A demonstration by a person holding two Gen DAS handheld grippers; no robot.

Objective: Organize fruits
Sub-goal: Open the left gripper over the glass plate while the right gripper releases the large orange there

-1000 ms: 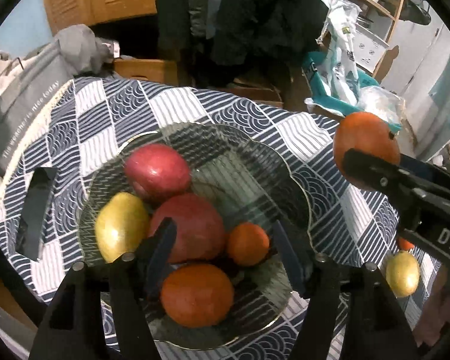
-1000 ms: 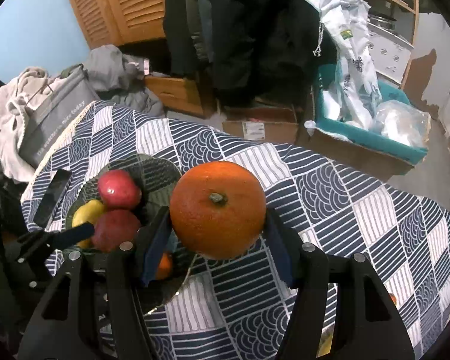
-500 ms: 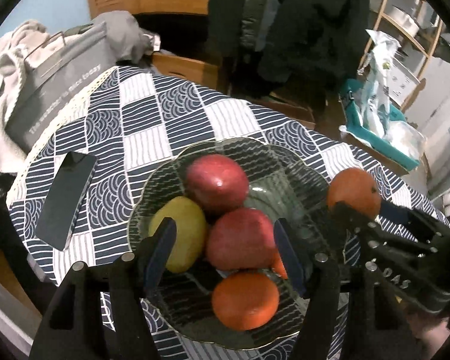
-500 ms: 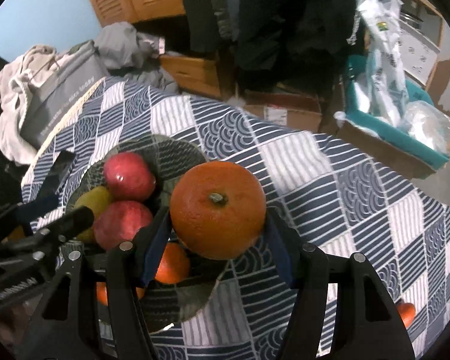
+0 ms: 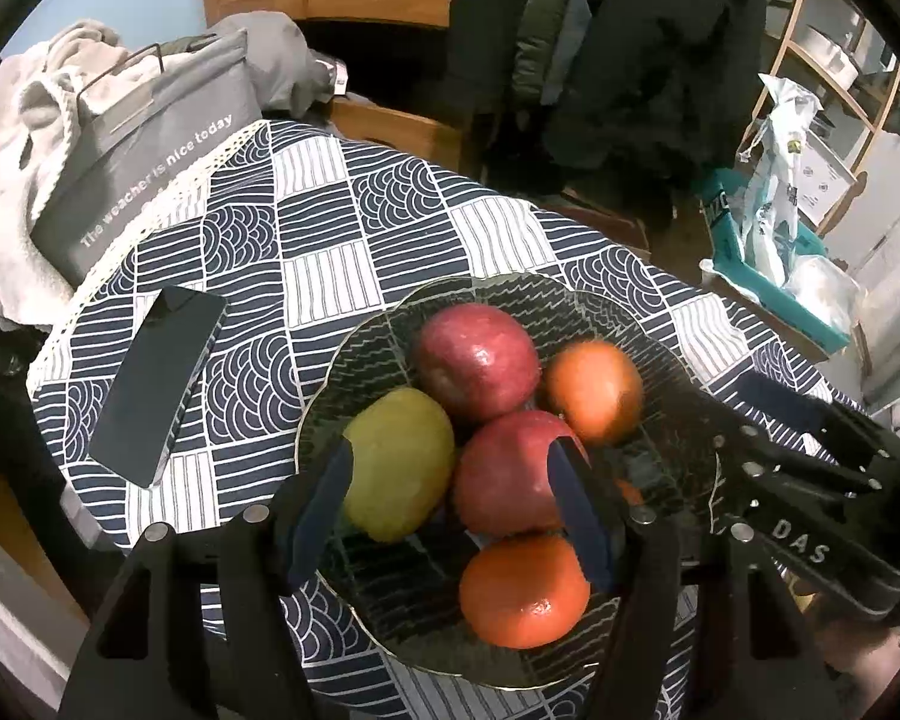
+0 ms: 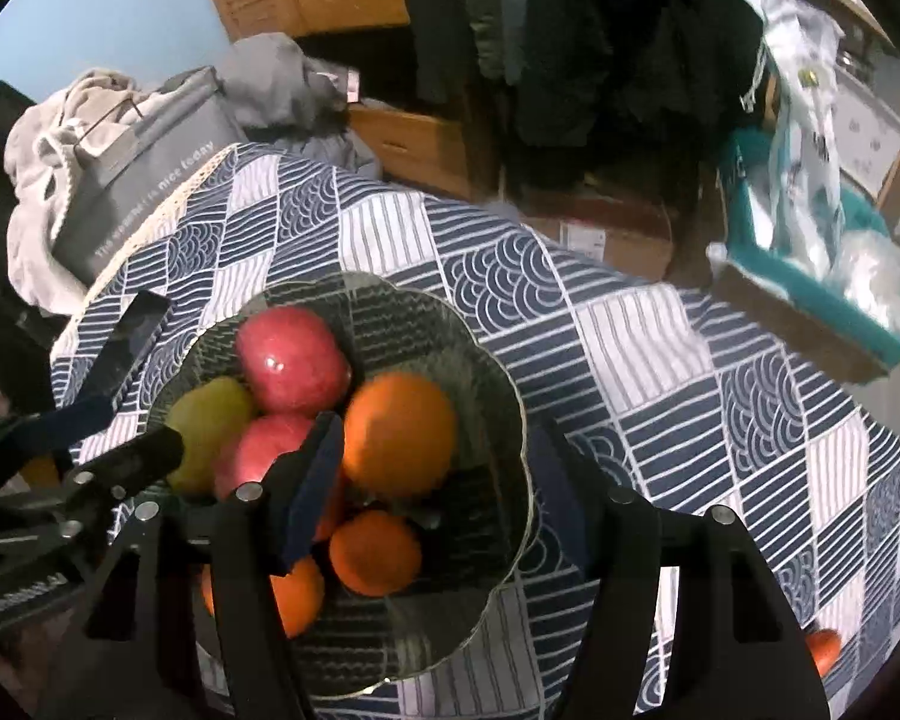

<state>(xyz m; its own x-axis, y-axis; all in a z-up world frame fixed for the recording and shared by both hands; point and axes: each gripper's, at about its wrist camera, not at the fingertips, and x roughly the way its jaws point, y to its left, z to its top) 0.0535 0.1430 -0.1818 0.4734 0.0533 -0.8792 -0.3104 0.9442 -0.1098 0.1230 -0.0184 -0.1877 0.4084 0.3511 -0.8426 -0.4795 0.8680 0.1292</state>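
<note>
A dark glass bowl on the patterned tablecloth holds two red apples, a yellow-green fruit and several oranges. The large orange now lies in the bowl beside the apples, blurred. My right gripper is open just above the bowl, the large orange between its spread fingers but not clamped. My left gripper is open and empty over the bowl's near side.
A dark phone lies on the cloth left of the bowl. A grey bag and clothes sit at the table's far left edge. Another small orange lies on the cloth at right. A teal bin stands beyond the table.
My right gripper moved over the bowl, opened and let go of the large orange, which now lies in the bowl. My left gripper drew back and to the left.
</note>
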